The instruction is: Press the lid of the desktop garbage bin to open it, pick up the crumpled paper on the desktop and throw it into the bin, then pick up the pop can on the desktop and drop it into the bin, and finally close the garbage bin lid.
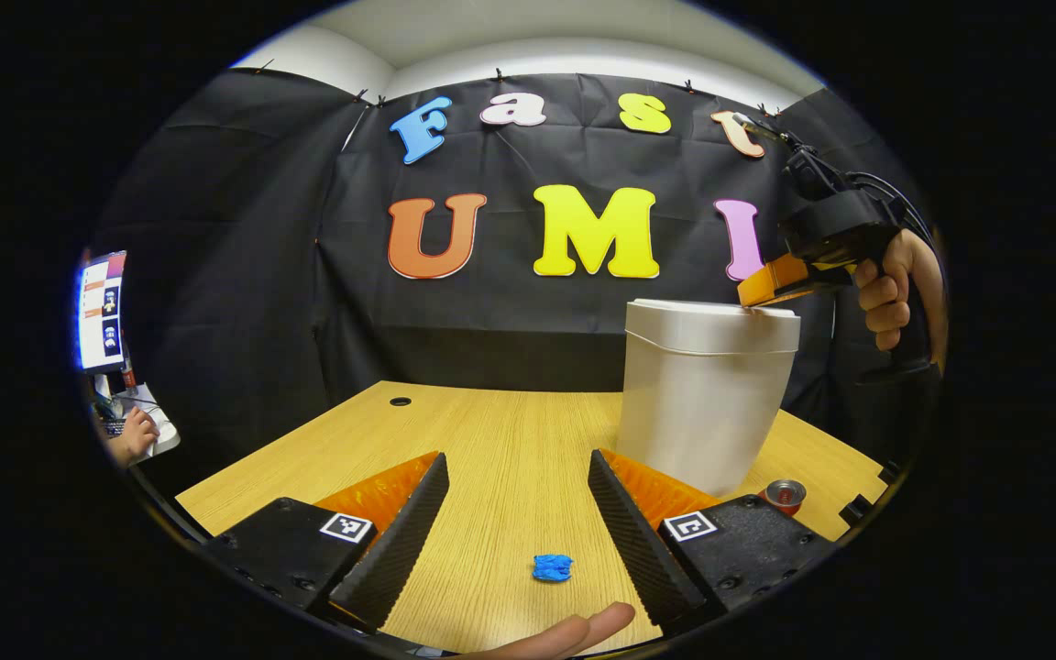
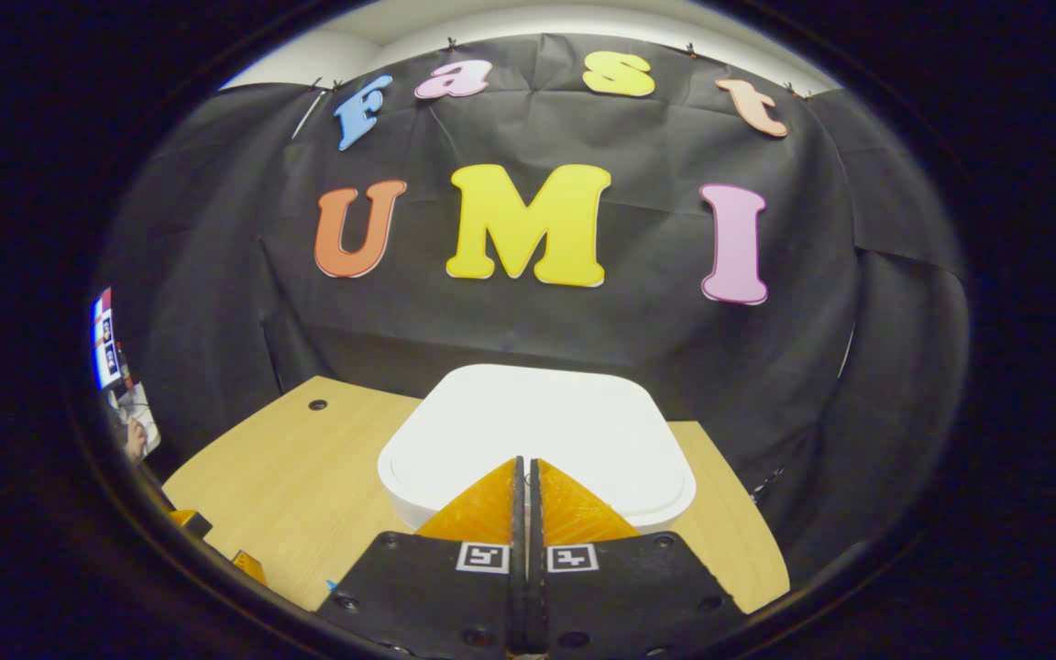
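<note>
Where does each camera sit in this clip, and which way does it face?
Left gripper view: low over the desk, facing the booth wall; its own open tongs frame the crumpled paper; a fingertip shows below.
Right gripper view: above the bin lid, looking down and forward; its own tongs are shut, at the lid.
Shared: the bin, desk, wall; the left gripper view also shows the right tongs and the pop can.

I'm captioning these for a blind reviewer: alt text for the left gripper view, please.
The left gripper hangs open over a wooden table, blue crumpled paper lying ahead of its fingers. Right of it, the right gripper meets the white bin's closed lid; a pop can stands beside the bin.
</note>
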Motion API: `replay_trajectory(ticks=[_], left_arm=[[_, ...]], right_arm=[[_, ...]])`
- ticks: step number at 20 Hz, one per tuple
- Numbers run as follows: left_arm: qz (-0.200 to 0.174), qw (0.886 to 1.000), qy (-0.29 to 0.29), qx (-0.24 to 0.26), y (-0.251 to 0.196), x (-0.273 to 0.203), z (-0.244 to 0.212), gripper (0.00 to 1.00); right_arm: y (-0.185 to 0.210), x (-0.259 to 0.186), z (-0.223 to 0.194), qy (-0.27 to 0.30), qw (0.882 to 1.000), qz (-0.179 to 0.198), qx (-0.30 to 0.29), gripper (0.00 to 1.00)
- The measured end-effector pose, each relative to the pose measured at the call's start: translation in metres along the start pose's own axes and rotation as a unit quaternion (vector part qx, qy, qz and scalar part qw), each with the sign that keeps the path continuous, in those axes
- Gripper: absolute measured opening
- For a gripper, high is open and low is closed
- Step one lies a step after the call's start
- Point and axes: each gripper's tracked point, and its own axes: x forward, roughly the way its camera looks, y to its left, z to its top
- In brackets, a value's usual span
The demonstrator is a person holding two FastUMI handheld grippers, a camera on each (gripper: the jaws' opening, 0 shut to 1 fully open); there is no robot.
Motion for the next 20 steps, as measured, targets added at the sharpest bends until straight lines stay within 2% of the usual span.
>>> replay_trajectory(ticks=[3,7,10,11,17,20], left_arm=[[-0.002,1.000,0.001,-0.002,0.000,-0.004,0.001,0.99],[-0.003,1.000,-0.003,-0.003,-0.005,-0.013,0.010,0.99],[0.017,1.000,-0.005,0.011,-0.004,-0.014,0.016,0.99],[0.011,1.000,-0.001,0.017,-0.012,-0.012,0.016,0.99],[0.021,0.999,0.013,0.021,-0.013,-0.008,0.010,0.99],[0.056,0.998,0.002,0.023,0.001,-0.008,0.014,0.99]], right_arm=[[0.002,-0.002,-0.001,0.009,1.000,0.002,-0.007,0.01],[-0.002,-0.018,0.006,-0.037,0.999,-0.012,-0.032,0.01],[0.024,-0.028,-0.022,-0.018,0.998,0.057,0.002,0.00],[0.026,-0.029,-0.028,-0.016,0.997,0.068,0.014,0.00],[0.022,-0.049,-0.056,-0.035,0.993,0.103,0.037,0.00],[0.014,-0.062,-0.058,-0.066,0.993,0.100,0.017,0.00]])
